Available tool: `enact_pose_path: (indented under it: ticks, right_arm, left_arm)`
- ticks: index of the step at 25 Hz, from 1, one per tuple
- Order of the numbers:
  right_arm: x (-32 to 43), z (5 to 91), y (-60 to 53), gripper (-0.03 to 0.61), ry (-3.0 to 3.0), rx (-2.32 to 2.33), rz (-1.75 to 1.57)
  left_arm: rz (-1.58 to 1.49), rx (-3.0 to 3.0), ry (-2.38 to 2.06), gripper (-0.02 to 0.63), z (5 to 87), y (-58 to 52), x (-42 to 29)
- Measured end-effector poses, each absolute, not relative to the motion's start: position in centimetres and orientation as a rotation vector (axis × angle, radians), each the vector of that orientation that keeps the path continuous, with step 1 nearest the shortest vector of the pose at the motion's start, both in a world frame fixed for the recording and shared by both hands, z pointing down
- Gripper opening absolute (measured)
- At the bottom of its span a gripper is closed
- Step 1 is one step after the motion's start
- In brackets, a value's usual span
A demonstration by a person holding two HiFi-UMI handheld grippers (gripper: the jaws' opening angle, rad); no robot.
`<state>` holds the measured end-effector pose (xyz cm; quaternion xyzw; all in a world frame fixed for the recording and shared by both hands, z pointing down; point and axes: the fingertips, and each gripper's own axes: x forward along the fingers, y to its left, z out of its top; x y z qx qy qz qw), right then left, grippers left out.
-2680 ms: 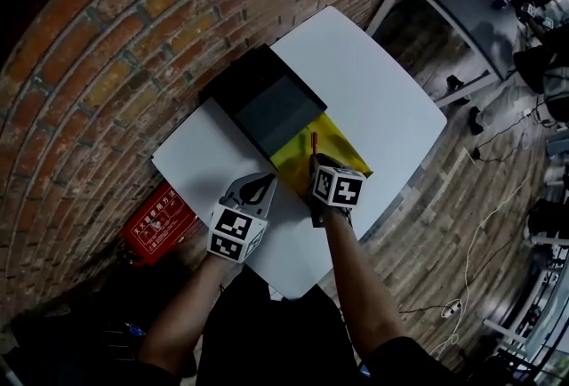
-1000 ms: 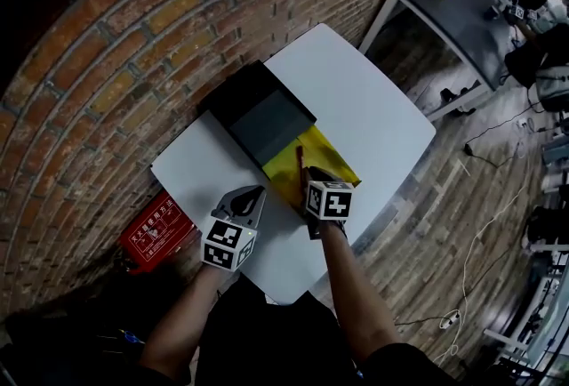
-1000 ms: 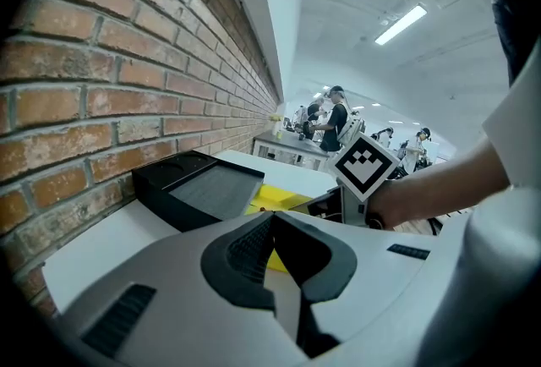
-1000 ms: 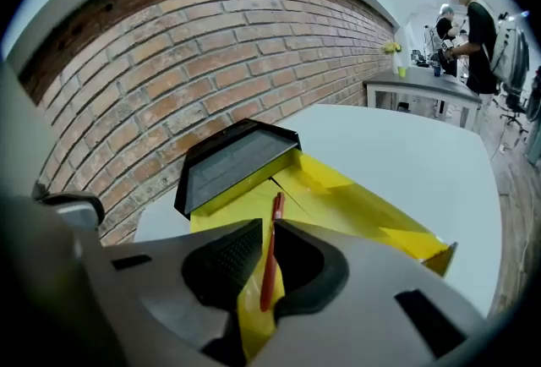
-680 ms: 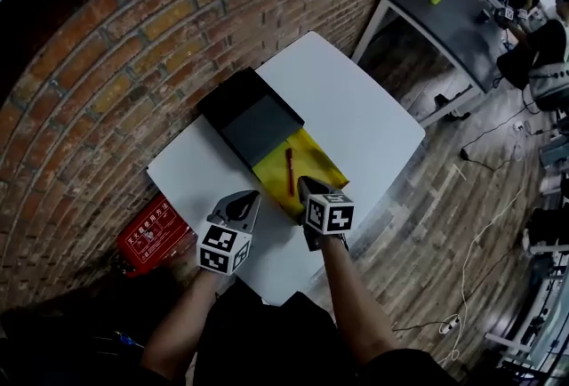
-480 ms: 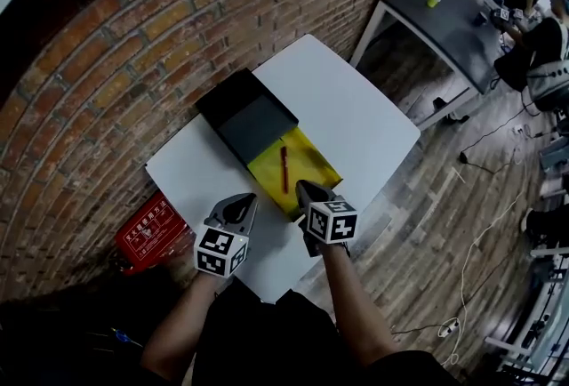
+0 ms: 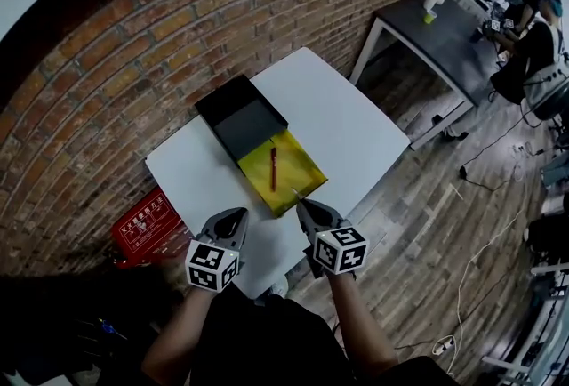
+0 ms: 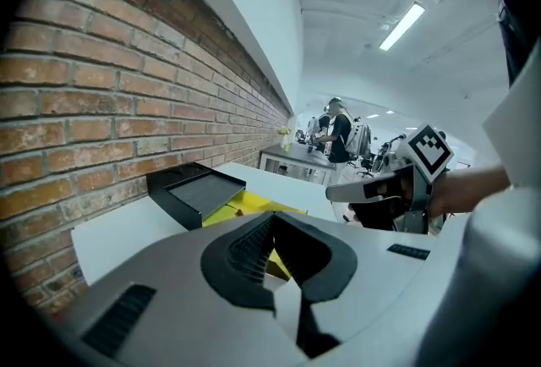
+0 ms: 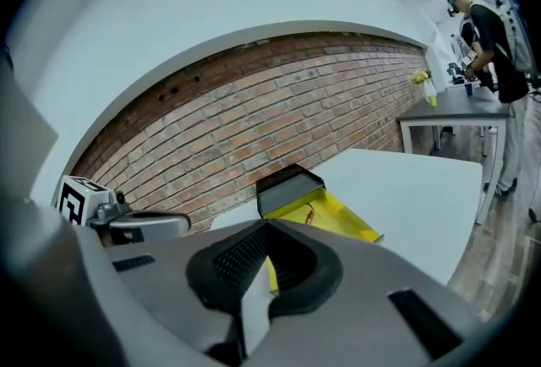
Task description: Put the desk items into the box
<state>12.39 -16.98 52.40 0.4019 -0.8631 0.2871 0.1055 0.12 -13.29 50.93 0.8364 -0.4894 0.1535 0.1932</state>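
Head view: left gripper (image 7: 236, 217) and right gripper (image 7: 305, 208) hover closed, empty, at the tabletop's (image 7: 356, 131) near edge; red pen (image 7: 273, 168) lies in yellow tray (image 7: 300, 172); best push it squarely into black sleeve (image 7: 238, 116).

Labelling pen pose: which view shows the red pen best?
The head view. The red pen shows at full length from above, lying in the yellow tray. The right gripper view shows it small and foreshortened. The left gripper view shows only a red speck of it.
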Motion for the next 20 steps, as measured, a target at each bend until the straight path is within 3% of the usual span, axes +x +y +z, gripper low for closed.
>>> enact_pose_path:
  ticks: [20]
  right_arm:
    - [14.9,45.8,-9.9,0.021,-2.663,1.247,0.698]
  left_arm:
    - [0.344,2.433,-1.388,0.014,45.9,-9.6,-1.3]
